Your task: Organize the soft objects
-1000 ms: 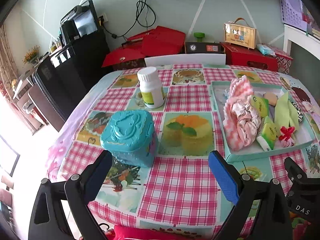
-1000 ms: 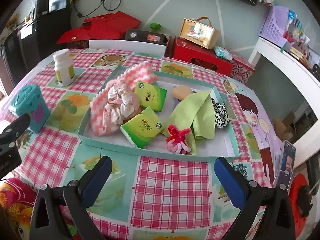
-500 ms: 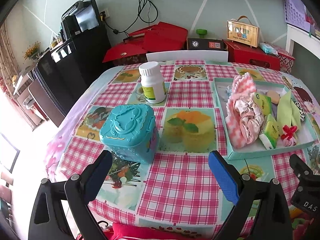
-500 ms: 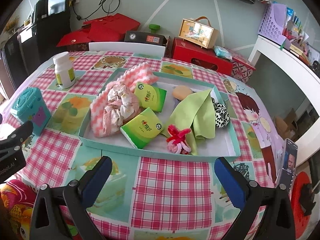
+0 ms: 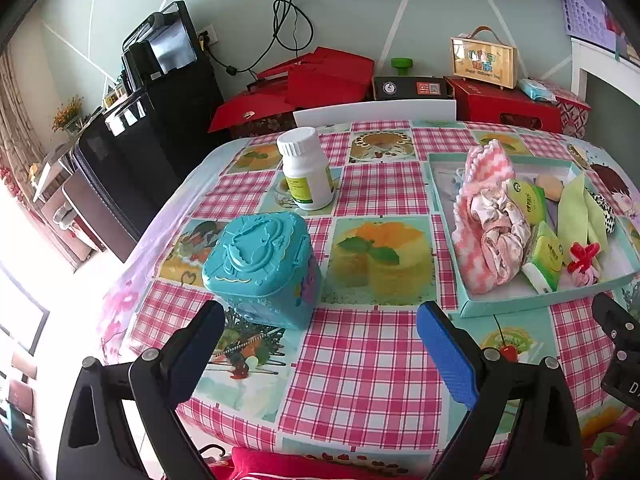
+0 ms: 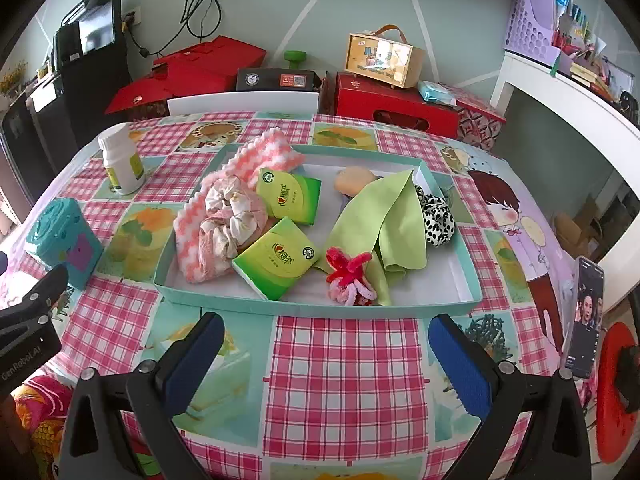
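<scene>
Teal tray [image 6: 312, 307] holds tissue packs [image 6: 276, 260], green cloth [image 6: 384, 220], scrunchies [image 6: 232, 216]; both jaws released, empty.

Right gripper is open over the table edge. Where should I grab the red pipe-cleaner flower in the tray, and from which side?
Take the flower by its red looped head, coming from above with the right gripper. The head stands proud of the tray floor; its pink stems lie flat against the green cloth, so a low approach would probably snag cloth.
</scene>
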The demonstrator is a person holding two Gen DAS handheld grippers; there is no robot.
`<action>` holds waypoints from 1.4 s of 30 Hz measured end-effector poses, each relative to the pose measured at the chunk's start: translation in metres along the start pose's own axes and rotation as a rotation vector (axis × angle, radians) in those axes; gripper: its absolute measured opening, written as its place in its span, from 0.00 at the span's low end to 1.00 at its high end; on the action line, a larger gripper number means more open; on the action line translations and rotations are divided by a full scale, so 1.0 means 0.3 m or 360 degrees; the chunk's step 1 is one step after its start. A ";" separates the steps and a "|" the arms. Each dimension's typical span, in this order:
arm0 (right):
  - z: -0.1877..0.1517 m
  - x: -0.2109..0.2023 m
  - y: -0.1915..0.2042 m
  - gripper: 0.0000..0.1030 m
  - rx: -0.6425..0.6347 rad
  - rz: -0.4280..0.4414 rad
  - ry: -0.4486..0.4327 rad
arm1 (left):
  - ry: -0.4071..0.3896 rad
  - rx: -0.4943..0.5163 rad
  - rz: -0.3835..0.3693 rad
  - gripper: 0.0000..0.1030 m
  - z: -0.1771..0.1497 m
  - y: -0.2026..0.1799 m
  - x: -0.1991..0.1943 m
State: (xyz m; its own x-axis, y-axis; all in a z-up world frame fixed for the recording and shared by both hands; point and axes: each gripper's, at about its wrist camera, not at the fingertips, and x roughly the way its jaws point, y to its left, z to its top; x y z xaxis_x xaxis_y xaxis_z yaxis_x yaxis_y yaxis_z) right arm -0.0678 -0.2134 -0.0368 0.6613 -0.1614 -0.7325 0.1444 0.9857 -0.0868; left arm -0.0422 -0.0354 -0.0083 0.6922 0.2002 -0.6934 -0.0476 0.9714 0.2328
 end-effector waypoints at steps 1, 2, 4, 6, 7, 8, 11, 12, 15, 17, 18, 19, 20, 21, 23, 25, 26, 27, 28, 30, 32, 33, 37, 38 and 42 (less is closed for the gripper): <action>0.000 0.001 -0.003 1.00 0.0006 0.0002 0.0000 | 0.0000 0.0002 0.0001 0.94 0.000 -0.001 0.000; 0.000 0.001 -0.004 1.00 0.0010 0.0002 0.0001 | 0.0000 0.0005 0.0001 0.94 0.000 -0.001 0.000; -0.001 0.002 -0.007 1.00 0.0017 -0.0014 0.0004 | -0.0001 0.0008 0.0001 0.94 -0.001 -0.002 0.000; -0.001 0.002 -0.004 1.00 0.0010 -0.0021 0.0003 | 0.0000 0.0012 -0.0002 0.94 -0.001 -0.003 0.000; -0.001 0.002 -0.001 1.00 0.0003 -0.0024 0.0004 | 0.0003 0.0015 -0.0006 0.94 -0.001 -0.003 0.001; -0.001 0.004 0.003 1.00 -0.0007 -0.0028 0.0006 | 0.0005 0.0017 -0.0006 0.94 -0.001 -0.004 0.002; -0.001 0.006 0.010 1.00 -0.0026 -0.0039 0.0009 | 0.0010 0.0022 -0.0008 0.94 -0.001 -0.005 0.003; -0.002 0.007 0.011 1.00 -0.0027 -0.0039 0.0010 | 0.0012 0.0024 -0.0009 0.94 -0.001 -0.005 0.003; -0.002 0.011 0.005 1.00 -0.0017 -0.0031 0.0019 | 0.0013 0.0026 -0.0011 0.94 -0.001 -0.005 0.004; -0.002 0.014 0.002 1.00 -0.0008 -0.0027 0.0026 | 0.0015 0.0031 -0.0013 0.94 -0.002 -0.007 0.005; -0.002 0.015 0.002 1.00 -0.0006 -0.0025 0.0027 | 0.0015 0.0034 -0.0013 0.94 -0.002 -0.007 0.005; -0.002 0.015 0.002 1.00 -0.0006 -0.0023 0.0029 | 0.0015 0.0037 -0.0014 0.94 -0.002 -0.008 0.005; -0.002 0.016 0.003 1.00 -0.0007 -0.0023 0.0030 | 0.0016 0.0041 -0.0015 0.94 -0.002 -0.009 0.006; -0.002 0.017 0.003 1.00 -0.0008 -0.0024 0.0031 | 0.0020 0.0045 -0.0014 0.94 -0.003 -0.010 0.007; -0.003 0.018 0.004 1.00 -0.0009 -0.0023 0.0034 | 0.0024 0.0048 -0.0014 0.94 -0.003 -0.011 0.008; -0.003 0.020 0.003 1.00 -0.0007 -0.0021 0.0038 | 0.0027 0.0047 -0.0015 0.94 -0.002 -0.010 0.011; -0.003 0.021 0.002 1.00 -0.0004 -0.0019 0.0040 | 0.0028 0.0046 -0.0016 0.94 -0.001 -0.008 0.011; -0.003 0.021 0.002 1.00 -0.0001 -0.0017 0.0042 | 0.0030 0.0045 -0.0017 0.94 -0.002 -0.008 0.012; -0.003 0.023 0.001 1.00 0.0002 -0.0016 0.0044 | 0.0031 0.0045 -0.0019 0.94 -0.001 -0.007 0.013; -0.002 0.026 -0.002 1.00 0.0008 -0.0015 0.0048 | 0.0031 0.0047 -0.0021 0.94 -0.001 -0.008 0.014; -0.003 0.027 -0.003 1.00 0.0010 -0.0013 0.0050 | 0.0037 0.0050 -0.0033 0.94 -0.001 -0.009 0.017; -0.002 0.028 -0.002 1.00 0.0009 -0.0013 0.0052 | 0.0040 0.0051 -0.0035 0.94 -0.001 -0.009 0.018; -0.003 0.029 0.001 1.00 0.0004 -0.0017 0.0055 | 0.0040 0.0052 -0.0037 0.94 -0.002 -0.010 0.018; -0.002 0.030 0.000 1.00 0.0004 -0.0017 0.0056 | 0.0040 0.0052 -0.0036 0.94 -0.002 -0.010 0.018; -0.002 0.030 0.001 1.00 0.0005 -0.0018 0.0057 | 0.0042 0.0051 -0.0039 0.94 -0.002 -0.010 0.018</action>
State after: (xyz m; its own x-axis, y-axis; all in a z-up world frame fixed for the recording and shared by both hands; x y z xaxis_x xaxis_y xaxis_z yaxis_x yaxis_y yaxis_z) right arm -0.0622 -0.2146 -0.0438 0.6331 -0.1704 -0.7551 0.1540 0.9837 -0.0928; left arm -0.0387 -0.0370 -0.0130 0.6733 0.1802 -0.7170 -0.0076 0.9715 0.2370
